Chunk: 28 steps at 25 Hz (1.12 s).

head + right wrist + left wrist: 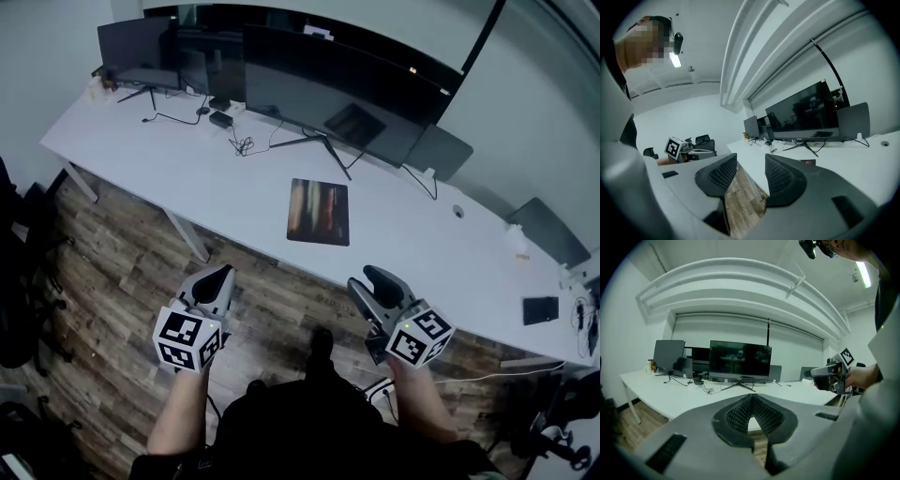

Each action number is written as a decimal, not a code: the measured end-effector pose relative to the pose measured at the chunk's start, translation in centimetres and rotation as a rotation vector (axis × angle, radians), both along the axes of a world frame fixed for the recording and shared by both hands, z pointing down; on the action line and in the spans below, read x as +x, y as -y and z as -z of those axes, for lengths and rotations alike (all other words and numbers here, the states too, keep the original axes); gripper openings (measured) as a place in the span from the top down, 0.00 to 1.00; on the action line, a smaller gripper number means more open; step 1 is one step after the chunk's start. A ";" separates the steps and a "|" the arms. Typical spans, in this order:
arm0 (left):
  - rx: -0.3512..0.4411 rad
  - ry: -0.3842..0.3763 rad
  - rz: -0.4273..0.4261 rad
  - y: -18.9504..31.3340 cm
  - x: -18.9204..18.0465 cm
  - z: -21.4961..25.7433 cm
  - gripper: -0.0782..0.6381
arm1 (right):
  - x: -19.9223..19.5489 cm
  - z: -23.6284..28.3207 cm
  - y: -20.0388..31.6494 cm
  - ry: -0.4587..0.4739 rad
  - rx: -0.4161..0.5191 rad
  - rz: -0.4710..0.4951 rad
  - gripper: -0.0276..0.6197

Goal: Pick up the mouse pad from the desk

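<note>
The mouse pad (pixel 319 212) is a dark rectangle with a reddish print, lying flat on the white desk (pixel 187 159) in front of the big monitor. Both grippers hover over the wooden floor, short of the desk's near edge and apart from the pad. My left gripper (pixel 217 278) sits to the pad's lower left, its fingertips touching each other and empty (pixel 751 397). My right gripper (pixel 370 279) sits to the pad's lower right, with a clear gap between its jaws and nothing in it (pixel 751 164). In the right gripper view a corner of the mouse pad (pixel 808 162) shows past the right jaw.
A large monitor (pixel 337 89) and smaller screens (pixel 141 47) line the back of the desk, with cables (pixel 242 142) in front. A dark phone (pixel 540 309) lies at the desk's right end. Black chairs (pixel 23 272) stand on the left. A desk leg (pixel 186 234) is by the near edge.
</note>
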<state>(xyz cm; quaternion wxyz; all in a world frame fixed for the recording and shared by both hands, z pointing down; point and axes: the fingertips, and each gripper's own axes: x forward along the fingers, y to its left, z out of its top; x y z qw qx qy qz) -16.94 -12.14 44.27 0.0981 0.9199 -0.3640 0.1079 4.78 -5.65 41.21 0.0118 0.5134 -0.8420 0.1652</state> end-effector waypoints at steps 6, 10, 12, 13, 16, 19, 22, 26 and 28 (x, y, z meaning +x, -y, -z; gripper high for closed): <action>-0.035 0.059 0.025 4.3 7.7 -0.3 0.88 | 7.7 -1.7 6.0 0.052 -0.036 0.050 0.66; -0.063 0.073 0.054 6.1 11.7 -0.5 0.88 | 11.5 -2.4 9.1 0.076 -0.048 0.094 0.66; -0.074 0.073 0.065 6.7 13.4 -0.5 0.88 | 12.8 -2.7 10.2 0.086 -0.052 0.114 0.66; -0.076 0.077 0.071 7.0 14.1 -0.5 0.88 | 13.4 -2.9 10.7 0.090 -0.056 0.124 0.66; -0.072 0.084 0.090 7.7 15.7 -0.5 0.88 | 14.6 -3.7 11.6 0.090 -0.072 0.156 0.65; -0.071 0.080 0.100 7.7 16.7 -0.6 0.88 | 15.1 -4.2 12.1 0.072 -0.092 0.174 0.65; -0.067 0.074 0.095 7.5 16.7 -0.6 0.88 | 14.2 -4.0 12.5 0.061 -0.095 0.193 0.64; -0.044 0.053 0.085 7.2 15.4 -0.1 0.88 | 11.5 -3.4 12.9 0.035 -0.088 0.210 0.64; -0.035 0.039 0.080 7.1 14.1 0.0 0.88 | 9.9 -2.7 13.0 0.033 -0.078 0.210 0.64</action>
